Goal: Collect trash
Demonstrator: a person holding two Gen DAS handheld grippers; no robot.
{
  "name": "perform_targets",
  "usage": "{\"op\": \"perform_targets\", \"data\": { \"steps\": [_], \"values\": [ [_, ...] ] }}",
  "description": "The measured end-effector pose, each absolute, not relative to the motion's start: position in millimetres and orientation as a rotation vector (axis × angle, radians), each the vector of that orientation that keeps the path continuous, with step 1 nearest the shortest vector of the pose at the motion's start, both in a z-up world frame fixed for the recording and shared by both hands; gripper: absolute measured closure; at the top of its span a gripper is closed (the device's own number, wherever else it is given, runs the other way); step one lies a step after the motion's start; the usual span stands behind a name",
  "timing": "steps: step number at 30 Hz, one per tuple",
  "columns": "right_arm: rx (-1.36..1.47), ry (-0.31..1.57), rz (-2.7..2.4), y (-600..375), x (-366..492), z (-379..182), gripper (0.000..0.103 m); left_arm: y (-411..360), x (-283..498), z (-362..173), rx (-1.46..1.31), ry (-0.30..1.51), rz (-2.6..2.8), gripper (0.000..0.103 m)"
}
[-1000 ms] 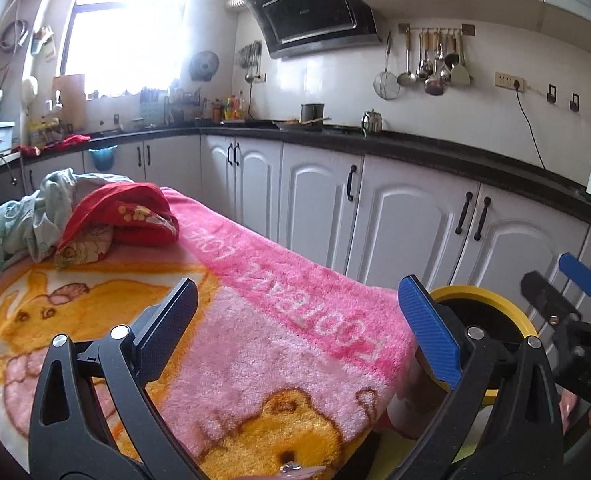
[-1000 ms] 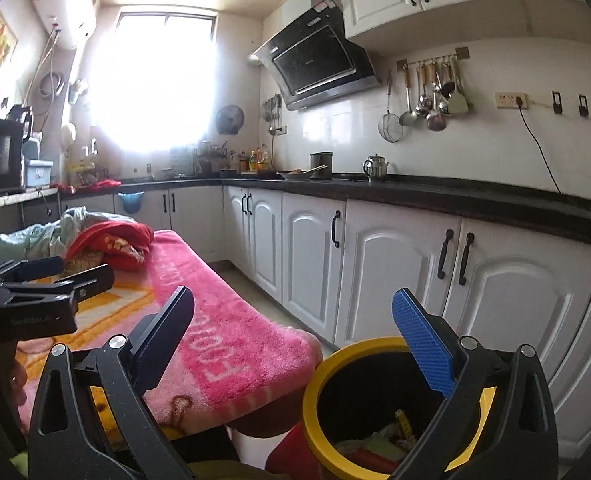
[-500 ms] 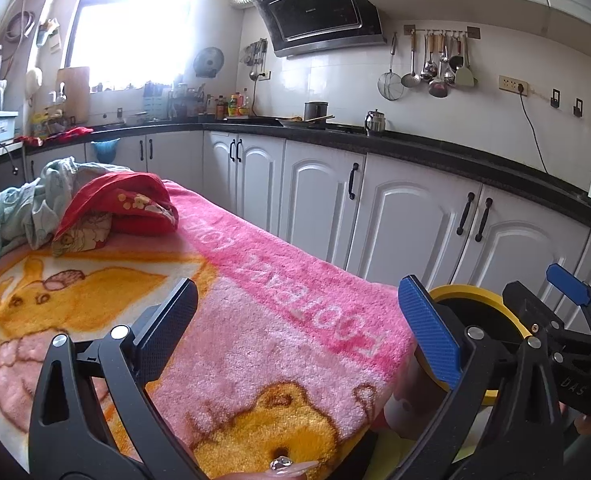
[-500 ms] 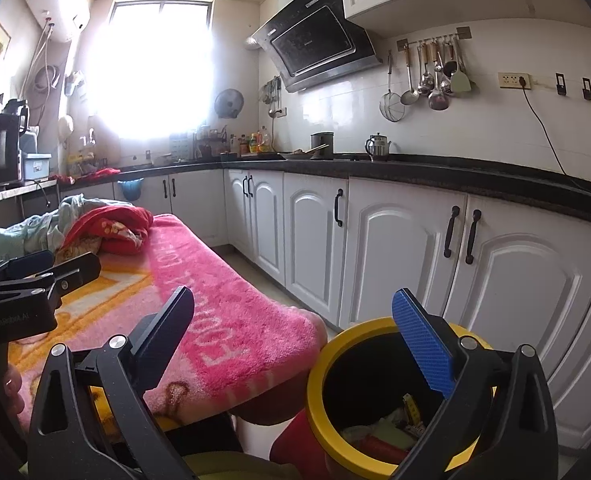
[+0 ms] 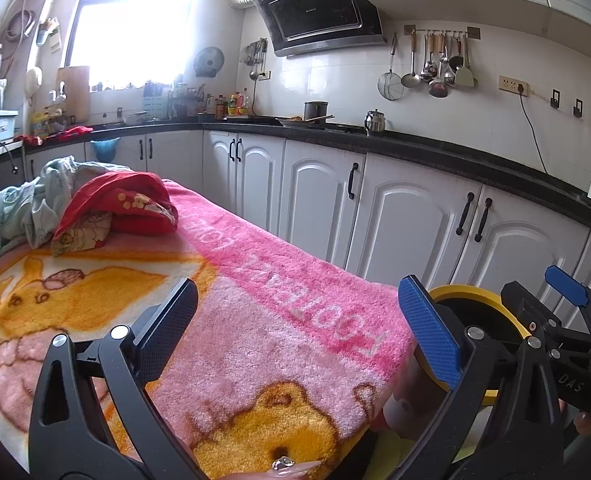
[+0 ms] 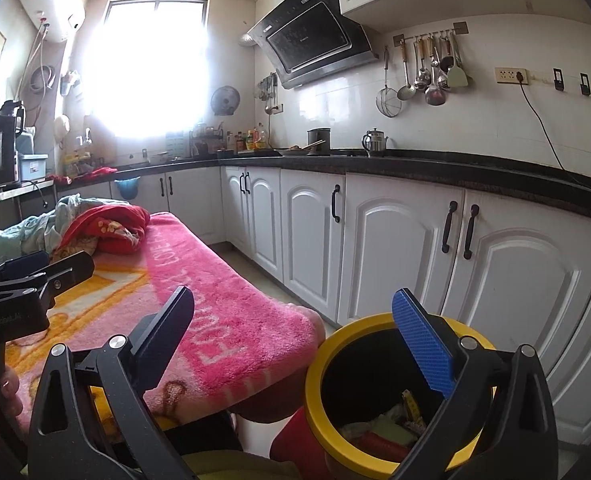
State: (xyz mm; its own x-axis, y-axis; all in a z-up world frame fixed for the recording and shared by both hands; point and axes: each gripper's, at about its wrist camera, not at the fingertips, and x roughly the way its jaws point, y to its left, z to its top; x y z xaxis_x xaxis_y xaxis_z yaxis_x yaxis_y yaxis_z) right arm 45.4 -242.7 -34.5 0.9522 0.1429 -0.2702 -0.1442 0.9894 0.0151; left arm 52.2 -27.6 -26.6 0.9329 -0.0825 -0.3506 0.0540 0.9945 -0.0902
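Both grippers are hanging in the air with nothing in them. The left gripper [image 5: 299,328] has its fingers spread wide over the pink and yellow blanket [image 5: 255,320] that covers the worktop, and there's nothing between the blue pads [image 5: 429,332]. The right gripper [image 6: 295,340] is spread just as wide, sitting over the blanket's near corner on one side and the bin on the other.

The trash bin [image 6: 315,376] is the one with the yellow rim and black inside, standing on the floor just off the end of the blanket, next to the white cabinets [image 6: 395,248]. In the right wrist view the right-hand blue finger [image 6: 423,344] overlaps the bin's opening, so the gripper is basically above it. Inside the bin you can see the trash [image 6: 383,432]: some red, green and yellow bits, too jumbled to name.

From the left wrist view the bin [image 5: 471,290] peeks out behind the left gripper's right finger, and the right gripper [image 5: 555,312] shows up at the far right edge.

A pile of red and pale green clothes [image 5: 111,208] lies at the far end of the blanket.
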Motion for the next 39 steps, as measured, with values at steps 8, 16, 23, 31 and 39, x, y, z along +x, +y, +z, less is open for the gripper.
{"op": "perform_targets", "data": {
  "steps": [8,16,23,31,39],
  "values": [
    [-0.005,0.276,0.145,-243.6,46.2,-34.5,0.006,-27.4,52.1,-27.1,-0.08,0.363,-0.069,0.011],
    [-0.004,0.276,0.145,-243.7,46.0,-34.5,0.006,-27.0,52.3,-27.0,-0.08,0.363,-0.07,0.011],
    [-0.003,0.275,0.144,-244.0,46.2,-34.4,0.006,-27.2,52.3,-26.9,-0.081,0.364,-0.069,0.011],
    [-0.003,0.276,0.144,-244.6,46.2,-34.6,0.006,-27.5,52.0,-28.5,-0.083,0.369,-0.07,0.011],
    [-0.002,0.277,0.142,-245.1,46.5,-34.4,0.006,-28.9,52.7,-31.4,-0.085,0.381,-0.071,0.011]
  ]
}}
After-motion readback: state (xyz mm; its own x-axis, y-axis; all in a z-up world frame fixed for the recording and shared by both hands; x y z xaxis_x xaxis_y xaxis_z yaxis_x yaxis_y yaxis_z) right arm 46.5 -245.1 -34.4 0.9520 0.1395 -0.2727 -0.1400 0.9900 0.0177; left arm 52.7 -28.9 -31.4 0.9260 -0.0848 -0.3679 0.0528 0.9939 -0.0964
